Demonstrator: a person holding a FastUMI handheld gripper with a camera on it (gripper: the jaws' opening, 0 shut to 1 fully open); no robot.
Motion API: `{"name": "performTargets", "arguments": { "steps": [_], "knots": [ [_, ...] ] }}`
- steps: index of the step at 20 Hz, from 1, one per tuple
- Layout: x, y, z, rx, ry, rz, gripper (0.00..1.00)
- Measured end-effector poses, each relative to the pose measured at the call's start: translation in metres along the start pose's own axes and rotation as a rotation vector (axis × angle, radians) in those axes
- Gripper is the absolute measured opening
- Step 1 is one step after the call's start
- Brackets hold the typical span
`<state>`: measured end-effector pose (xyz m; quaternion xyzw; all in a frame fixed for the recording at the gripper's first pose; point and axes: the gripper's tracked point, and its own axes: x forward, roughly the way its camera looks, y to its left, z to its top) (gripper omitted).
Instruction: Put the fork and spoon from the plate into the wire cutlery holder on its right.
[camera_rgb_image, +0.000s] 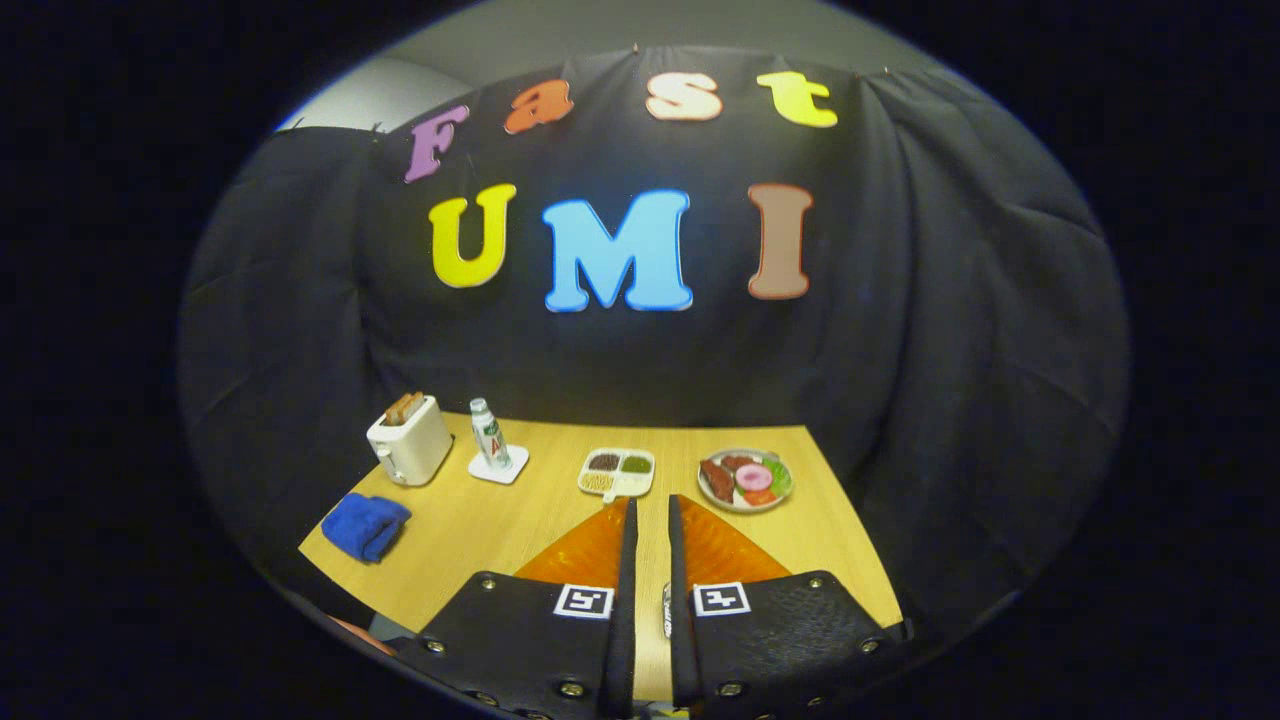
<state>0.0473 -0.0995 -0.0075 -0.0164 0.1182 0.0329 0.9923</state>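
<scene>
Above the table's (480, 540) near edge I hold the gripper (650, 510), fingers nearly pressed together on nothing; beyond them, a sectioned tray (617, 472) and a food plate (745, 480).

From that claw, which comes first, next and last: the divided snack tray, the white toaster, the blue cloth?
Claw fingers nearly closed, holding nothing.
1. White divided snack tray: just ahead of the fingertips.
2. Folded blue cloth: off left, near the table edge.
3. White toaster: left, behind the cloth.
</scene>
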Motion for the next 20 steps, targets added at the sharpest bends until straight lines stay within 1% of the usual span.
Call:
{"name": "performTargets", "arguments": {
  "steps": [3, 4, 5, 6, 7, 9, 10, 12, 14, 15, 16, 17, 18, 20],
  "knots": [
    [-0.032, 0.022, 0.030, -0.036, -0.203, -0.039, 0.15],
    [-0.039, 0.033, 0.036, -0.049, -0.258, -0.031, 0.22],
    [-0.044, 0.040, 0.037, -0.068, -0.289, -0.041, 0.43],
    [-0.046, 0.040, 0.039, -0.081, -0.322, -0.060, 0.45],
    [-0.049, 0.043, 0.043, -0.085, -0.349, -0.069, 0.56],
    [-0.048, 0.058, 0.050, -0.072, -0.397, -0.060, 0.75],
    [-0.047, 0.066, 0.050, -0.077, -0.399, -0.047, 0.75],
    [-0.044, 0.082, 0.039, -0.111, -0.352, -0.013, 0.75],
    [-0.044, 0.091, 0.035, -0.140, -0.325, 0.004, 0.74],
    [-0.045, 0.099, 0.034, -0.135, -0.331, 0.020, 0.71],
    [-0.050, 0.107, 0.037, -0.118, -0.348, 0.034, 0.75],
    [-0.045, 0.111, 0.030, -0.093, -0.357, 0.046, 0.98],
    [-0.047, 0.116, 0.026, -0.079, -0.359, 0.062, 0.96],
    [-0.045, 0.124, 0.016, -0.068, -0.340, 0.085, 0.96]
  ]
}}
